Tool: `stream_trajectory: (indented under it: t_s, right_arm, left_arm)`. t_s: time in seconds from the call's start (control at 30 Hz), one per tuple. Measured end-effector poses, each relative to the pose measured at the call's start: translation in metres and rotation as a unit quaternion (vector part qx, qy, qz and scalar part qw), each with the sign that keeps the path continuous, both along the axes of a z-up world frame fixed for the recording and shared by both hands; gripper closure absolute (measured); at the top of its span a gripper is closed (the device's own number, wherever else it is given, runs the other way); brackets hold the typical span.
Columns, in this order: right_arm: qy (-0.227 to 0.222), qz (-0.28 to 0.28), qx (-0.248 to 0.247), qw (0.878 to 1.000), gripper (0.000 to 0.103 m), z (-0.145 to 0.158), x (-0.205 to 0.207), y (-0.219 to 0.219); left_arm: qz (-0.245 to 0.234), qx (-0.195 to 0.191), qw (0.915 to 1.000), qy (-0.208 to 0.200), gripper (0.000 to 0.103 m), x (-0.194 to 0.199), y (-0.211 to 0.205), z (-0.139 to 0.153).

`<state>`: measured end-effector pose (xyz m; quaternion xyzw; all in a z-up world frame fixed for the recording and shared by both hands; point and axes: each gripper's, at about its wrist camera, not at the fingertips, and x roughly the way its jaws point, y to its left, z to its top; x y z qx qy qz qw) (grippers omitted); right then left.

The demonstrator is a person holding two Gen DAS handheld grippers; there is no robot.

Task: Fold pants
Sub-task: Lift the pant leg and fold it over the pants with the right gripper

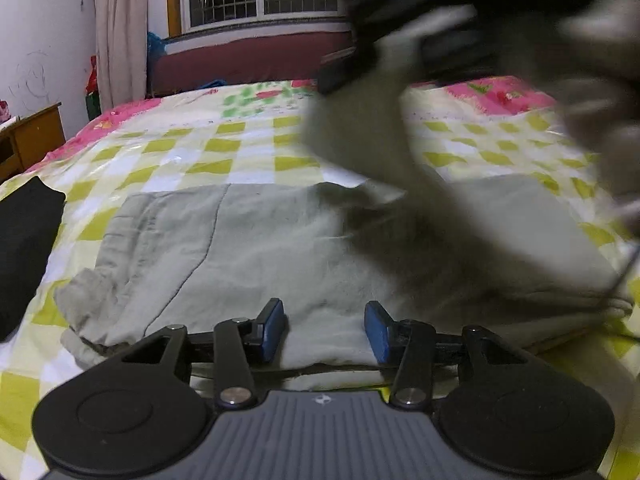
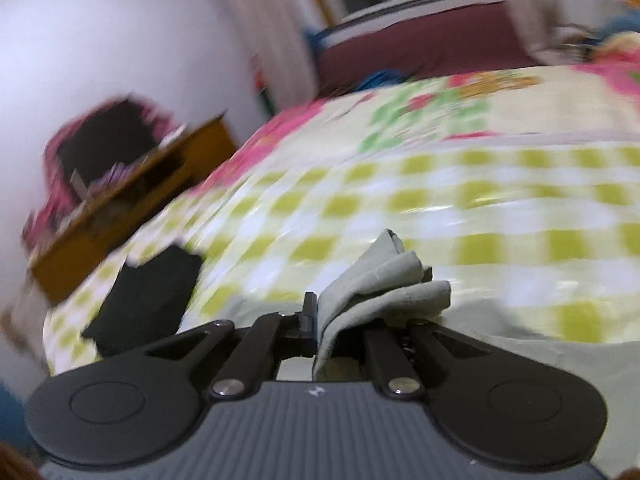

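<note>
Pants (image 1: 256, 248), pale grey-green, lie spread flat on my bed's checked sheet (image 1: 224, 140), directly under my left gripper (image 1: 325, 330), whose blue pads (image 1: 272, 328) stand apart with only cloth below them, nothing pinched. My right gripper (image 2: 320, 320) is closed tight on a bunched fold of the same pants, the cloth sticking out toward one o'clock. From the left wrist, this lifted part is a blurred streak at one o'clock. A black folded garment (image 1: 24, 248) lies at nine o'clock, a wooden desk (image 2: 132, 200) beyond it.
</note>
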<state>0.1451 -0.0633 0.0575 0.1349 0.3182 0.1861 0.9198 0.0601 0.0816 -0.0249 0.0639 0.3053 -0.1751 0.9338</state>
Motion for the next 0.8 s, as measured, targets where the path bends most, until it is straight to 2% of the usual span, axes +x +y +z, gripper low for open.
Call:
stream_trajectory:
  t_s: [0.1,0.27,0.37,0.5,0.53,0.63,0.77,0.8]
  right_arm:
    - [-0.007,0.032,-0.036,0.999,0.099,-0.01,0.006,0.054]
    - [-0.023,0.08,-0.079,0.993,0.099,-0.01,0.013,0.111]
    - [-0.029,0.099,-0.092,0.99,0.099,-0.009,0.02,0.134]
    - [-0.007,0.132,-0.137,0.982,0.098,-0.029,0.028,0.168]
    - [0.003,0.136,-0.143,0.98,0.094,-0.034,0.03,0.173]
    - [0.027,0.154,-0.148,0.977,0.092,-0.041,0.031,0.183]
    - [0.015,0.163,-0.134,0.977,0.074,-0.031,0.022,0.178]
    - [0.012,0.167,-0.129,0.977,0.072,-0.03,0.021,0.177]
  left_arm:
    - [-0.01,0.002,0.9999,-0.008,0.043,-0.002,0.005,-0.003]
    - [-0.017,-0.029,0.9994,0.008,0.043,-0.001,0.02,-0.007]
    - [-0.021,-0.021,0.9995,0.004,0.043,-0.003,0.018,-0.007]
    - [-0.024,-0.012,0.9996,-0.003,0.043,-0.008,0.021,-0.008]
    - [-0.023,-0.016,0.9996,-0.002,0.043,-0.009,0.023,-0.008]
    - [-0.024,-0.017,0.9996,-0.004,0.043,-0.011,0.025,-0.008]
    - [-0.022,-0.025,0.9995,0.002,0.043,-0.014,0.028,-0.005]
    - [-0.02,-0.029,0.9994,0.004,0.043,-0.014,0.03,-0.004]
